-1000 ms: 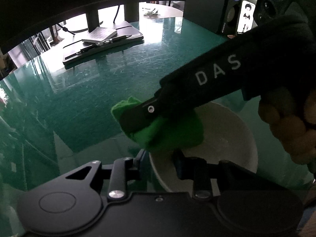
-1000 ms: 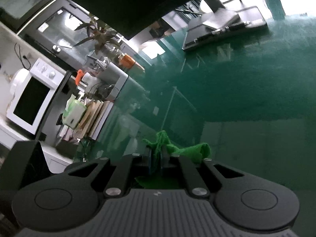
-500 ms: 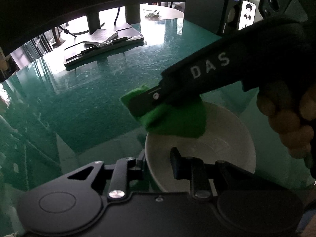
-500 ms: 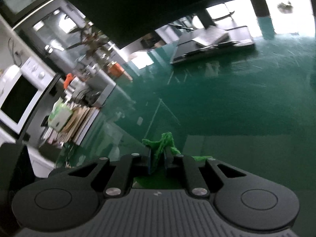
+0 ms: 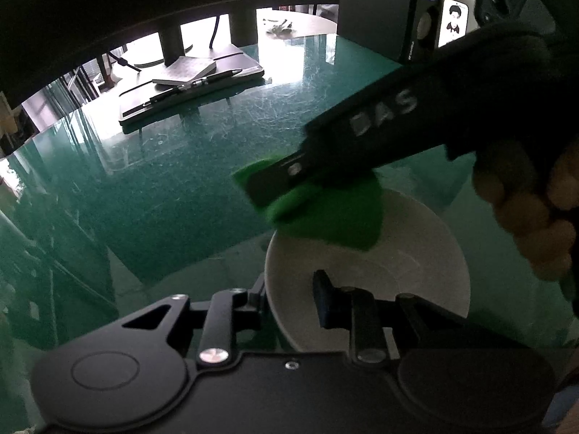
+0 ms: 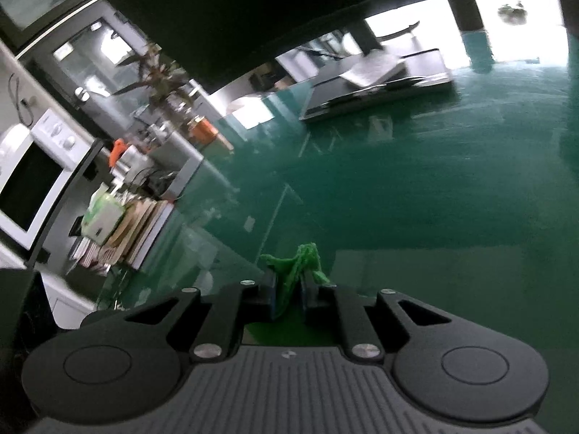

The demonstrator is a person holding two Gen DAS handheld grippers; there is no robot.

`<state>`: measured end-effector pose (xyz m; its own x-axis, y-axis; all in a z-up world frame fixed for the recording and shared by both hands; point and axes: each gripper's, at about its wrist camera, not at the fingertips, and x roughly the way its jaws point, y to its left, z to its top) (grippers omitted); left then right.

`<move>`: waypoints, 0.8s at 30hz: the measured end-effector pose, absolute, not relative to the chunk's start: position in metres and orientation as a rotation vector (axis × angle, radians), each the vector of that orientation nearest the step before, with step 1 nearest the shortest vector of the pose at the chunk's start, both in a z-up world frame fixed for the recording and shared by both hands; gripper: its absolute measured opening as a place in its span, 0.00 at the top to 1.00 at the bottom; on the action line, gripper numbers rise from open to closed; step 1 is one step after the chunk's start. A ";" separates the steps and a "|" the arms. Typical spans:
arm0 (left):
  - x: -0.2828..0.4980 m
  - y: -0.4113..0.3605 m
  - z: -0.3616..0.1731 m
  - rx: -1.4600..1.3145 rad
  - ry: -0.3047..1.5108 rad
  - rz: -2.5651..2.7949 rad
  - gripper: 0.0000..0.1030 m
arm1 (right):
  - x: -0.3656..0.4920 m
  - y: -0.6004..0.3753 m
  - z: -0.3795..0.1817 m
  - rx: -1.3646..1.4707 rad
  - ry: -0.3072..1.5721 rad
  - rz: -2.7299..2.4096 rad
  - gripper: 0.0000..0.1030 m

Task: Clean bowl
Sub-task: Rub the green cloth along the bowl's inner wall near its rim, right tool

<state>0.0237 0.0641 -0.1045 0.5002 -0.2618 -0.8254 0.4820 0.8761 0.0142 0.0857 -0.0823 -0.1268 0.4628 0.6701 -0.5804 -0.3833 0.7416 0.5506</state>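
My left gripper (image 5: 291, 291) hides the near edge of the white bowl (image 5: 409, 264). Its two fingers sit one on each side of the bowl's rim, one outside and one inside, and they pinch the rim tight. The bowl rests on the green glass table (image 5: 163, 181), down low in the left view. My right gripper (image 5: 260, 184) reaches in from the right side there. It is blurry, and I see only one of its fingers from the side. My right hand (image 5: 532, 217) is cut off at the edge of the picture.

In the right view I cannot see the bowl at all. My right gripper (image 6: 291, 284) has the green cloth (image 6: 300, 264) squeezed between its two fingers. A small bunch of cloth sticks out past the tips. The rest of the cloth is hidden under the gripper's body.

I count one bowl, one cloth (image 5: 333, 213), two grippers and one hand. Far off on the table lies one flat dark tray (image 5: 188, 97) with a book and a pen on it. One white microwave (image 6: 29, 181) stands at the left of the right view.

A second ago the cloth was lower, over the left rim of the bowl. Now it sits higher, at the far rim, and more of the bowl's inside shows. My left gripper has not moved.
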 end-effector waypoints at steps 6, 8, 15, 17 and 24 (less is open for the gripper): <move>0.022 0.063 -0.105 0.256 0.941 -0.461 0.74 | 0.084 -0.110 -0.125 0.388 0.874 0.624 0.87; 0.022 0.062 -0.105 0.255 0.938 -0.461 0.73 | 0.084 -0.114 -0.125 0.393 0.884 0.618 0.87; 0.023 0.061 -0.104 0.269 0.942 -0.465 0.73 | 0.086 -0.089 -0.127 0.366 0.882 0.663 0.86; 0.023 0.062 -0.104 0.270 0.941 -0.465 0.73 | 0.083 -0.085 -0.126 0.342 0.870 0.676 0.87; 0.021 0.061 -0.105 0.268 0.932 -0.468 0.71 | 0.078 -0.117 -0.124 0.361 0.872 0.607 0.86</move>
